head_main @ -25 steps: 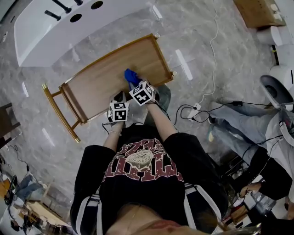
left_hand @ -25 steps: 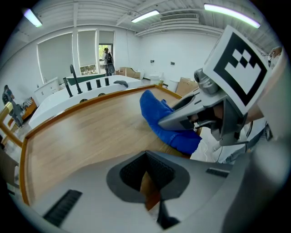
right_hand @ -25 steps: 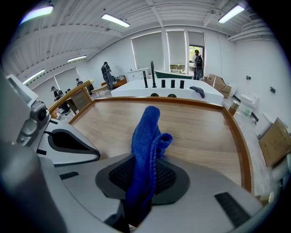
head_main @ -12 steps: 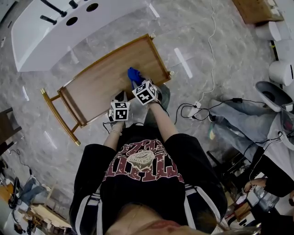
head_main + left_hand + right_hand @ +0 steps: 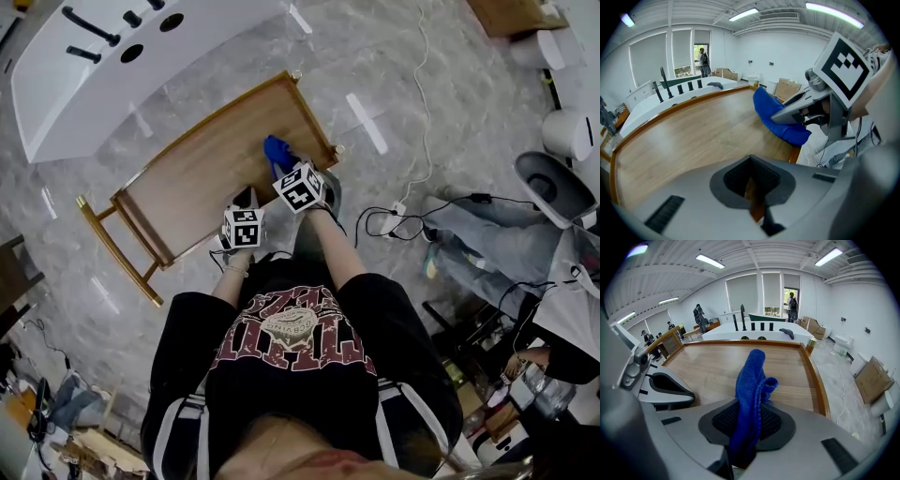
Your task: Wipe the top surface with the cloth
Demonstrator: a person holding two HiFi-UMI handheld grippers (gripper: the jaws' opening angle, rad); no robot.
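Closest in, the right gripper [image 5: 747, 420] has its jaws clamped on a bunched fold of the blue cloth [image 5: 751, 376], and most of the fabric sticks out ahead in a tall wad instead of lying flat. My guess is that's the main risk: drag it hard and the pinched bit could creep out of the jaws, or only a narrow strip of cloth ends up doing any wiping. The left gripper [image 5: 751, 180] sits at the near edge with its jaws practically together and nothing in them, so it isn't bracing anything. If the stand is as light as it looks, a firm push might scoot it. The cloth is low over the wooden surface [image 5: 717, 366], near its right front corner, but I can't tell if it's actually pressing on it. Further out, the raised rim [image 5: 818, 380] runs all round, and the wad could snag there, or the corners get missed.
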